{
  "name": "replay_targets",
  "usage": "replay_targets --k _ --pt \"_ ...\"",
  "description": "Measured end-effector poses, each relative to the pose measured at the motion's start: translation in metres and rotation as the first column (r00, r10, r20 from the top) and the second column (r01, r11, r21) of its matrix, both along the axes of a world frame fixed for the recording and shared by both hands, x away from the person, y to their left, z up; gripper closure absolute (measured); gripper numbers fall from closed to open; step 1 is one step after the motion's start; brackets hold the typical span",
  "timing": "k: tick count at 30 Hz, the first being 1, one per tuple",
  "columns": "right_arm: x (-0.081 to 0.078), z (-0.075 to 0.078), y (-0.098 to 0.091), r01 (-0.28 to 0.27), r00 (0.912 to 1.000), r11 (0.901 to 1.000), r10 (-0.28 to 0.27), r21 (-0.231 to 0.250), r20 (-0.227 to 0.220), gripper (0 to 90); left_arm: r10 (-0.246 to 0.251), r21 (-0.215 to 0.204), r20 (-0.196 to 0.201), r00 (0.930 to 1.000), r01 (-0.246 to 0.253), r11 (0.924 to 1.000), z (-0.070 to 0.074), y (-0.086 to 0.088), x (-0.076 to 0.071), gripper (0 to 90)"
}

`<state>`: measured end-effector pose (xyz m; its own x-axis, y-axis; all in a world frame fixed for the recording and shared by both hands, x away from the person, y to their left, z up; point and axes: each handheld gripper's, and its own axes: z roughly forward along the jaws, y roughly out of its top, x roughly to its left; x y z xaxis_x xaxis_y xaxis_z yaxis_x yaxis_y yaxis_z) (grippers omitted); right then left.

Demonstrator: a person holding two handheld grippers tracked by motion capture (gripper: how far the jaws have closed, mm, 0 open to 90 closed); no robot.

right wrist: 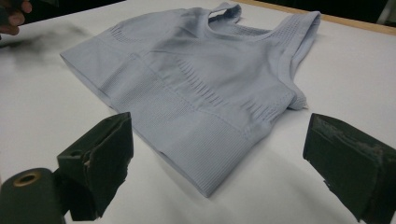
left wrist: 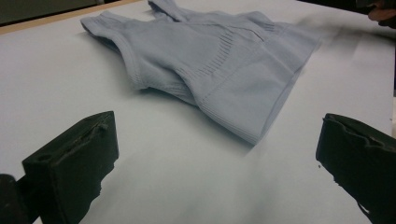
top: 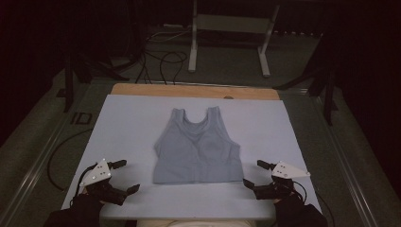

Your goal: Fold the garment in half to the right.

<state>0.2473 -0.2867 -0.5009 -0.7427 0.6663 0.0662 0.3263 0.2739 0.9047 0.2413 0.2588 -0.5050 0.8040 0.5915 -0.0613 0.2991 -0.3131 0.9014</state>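
Observation:
A light grey-blue cropped tank top [top: 197,149] lies flat in the middle of the pale mat [top: 132,123], straps toward the far edge and hem toward me. My left gripper [top: 126,176] rests near the mat's front left, open, with nothing between its jaws; it sits a little left of the hem's corner. My right gripper [top: 255,173] stands open at the front right, just off the hem's right corner. In the left gripper view the top [left wrist: 219,65] lies ahead of the spread jaws. In the right gripper view the top's [right wrist: 196,88] hem corner reaches toward the gap between the jaws.
The mat covers a wooden table [top: 189,90] whose far strip shows bare. Beyond it stand a white metal frame [top: 227,33] and loose cables [top: 161,61] on the floor. Dark stands flank the table at left and right.

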Motion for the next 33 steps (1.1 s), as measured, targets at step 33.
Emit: replay_targets --k 33 --pt "-0.002 0.059 0.012 -0.036 0.9978 0.9993 0.035 0.011 0.056 8.3 -0.074 0.021 0.008 0.9972 0.074 0.9971 0.028 -0.018 -0.001 0.1"
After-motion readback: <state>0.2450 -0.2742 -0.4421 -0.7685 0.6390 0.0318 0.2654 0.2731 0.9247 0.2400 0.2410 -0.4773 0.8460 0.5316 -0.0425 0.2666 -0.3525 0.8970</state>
